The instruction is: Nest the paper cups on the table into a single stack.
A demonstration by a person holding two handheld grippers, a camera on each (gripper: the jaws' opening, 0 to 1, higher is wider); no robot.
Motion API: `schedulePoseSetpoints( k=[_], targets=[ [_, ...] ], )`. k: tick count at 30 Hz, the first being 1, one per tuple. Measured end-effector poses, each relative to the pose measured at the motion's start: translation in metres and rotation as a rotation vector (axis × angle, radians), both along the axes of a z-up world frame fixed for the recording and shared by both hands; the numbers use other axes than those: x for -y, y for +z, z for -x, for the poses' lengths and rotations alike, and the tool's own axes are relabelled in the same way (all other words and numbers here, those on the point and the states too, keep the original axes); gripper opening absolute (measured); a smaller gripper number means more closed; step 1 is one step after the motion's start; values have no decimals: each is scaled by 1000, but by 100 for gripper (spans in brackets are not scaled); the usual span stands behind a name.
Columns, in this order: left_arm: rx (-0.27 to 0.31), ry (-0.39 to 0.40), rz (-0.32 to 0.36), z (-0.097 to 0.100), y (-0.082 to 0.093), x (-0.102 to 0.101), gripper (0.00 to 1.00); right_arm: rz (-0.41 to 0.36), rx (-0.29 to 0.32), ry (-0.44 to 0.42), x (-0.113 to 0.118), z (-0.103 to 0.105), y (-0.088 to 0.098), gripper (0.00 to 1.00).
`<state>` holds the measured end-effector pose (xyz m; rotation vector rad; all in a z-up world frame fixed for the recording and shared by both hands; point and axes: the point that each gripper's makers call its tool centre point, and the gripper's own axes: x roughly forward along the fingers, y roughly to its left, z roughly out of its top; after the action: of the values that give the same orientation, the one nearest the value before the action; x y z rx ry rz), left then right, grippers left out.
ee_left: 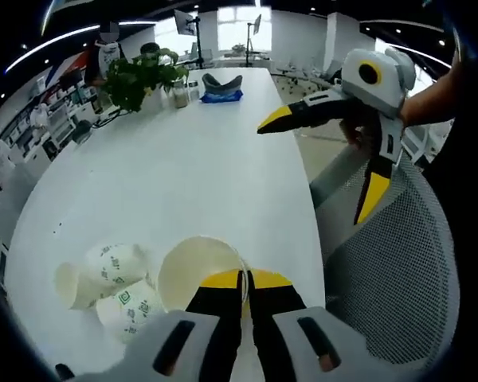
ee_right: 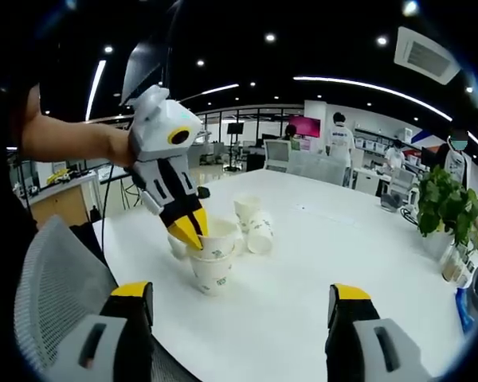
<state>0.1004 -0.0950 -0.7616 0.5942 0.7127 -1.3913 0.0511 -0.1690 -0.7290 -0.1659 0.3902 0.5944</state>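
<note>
1. Paper cups, white with green print, sit in a cluster near the edge of the white bench (ee_right: 319, 263).
2. Left tongs (ee_left: 245, 280) are closed on the rim of one upright cup (ee_left: 193, 270); the right gripper view shows them (ee_right: 193, 229) pinching a cup (ee_right: 220, 239) that looks seated in another (ee_right: 213, 274).
3. Two more cups (ee_left: 103, 270) lie on their sides just beside the held one.
4. Right tongs (ee_right: 243, 306) are spread wide, holding nothing, well apart from the cluster.
5. Judgement: cups are very light, thin-walled and easily crushed; smooth walls may slip.
6. Rolled rim is the stiffest part, so pinch there, lightly, one jaw inside and one outside.
7. Risk: tipped cups may roll when nudged; brace the stack while nesting.
</note>
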Motion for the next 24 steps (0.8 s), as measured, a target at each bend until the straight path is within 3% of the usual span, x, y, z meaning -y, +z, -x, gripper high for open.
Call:
schedulePoseSetpoints(
  k=[13,24],
  targets=[
    [-106,-32,42,12,-11,2,2,2,7,-13,3,-1,0,92],
    [-141,-38,31,13,-27,2,3,0,7,-18,3,-2,1,91]
  ],
)
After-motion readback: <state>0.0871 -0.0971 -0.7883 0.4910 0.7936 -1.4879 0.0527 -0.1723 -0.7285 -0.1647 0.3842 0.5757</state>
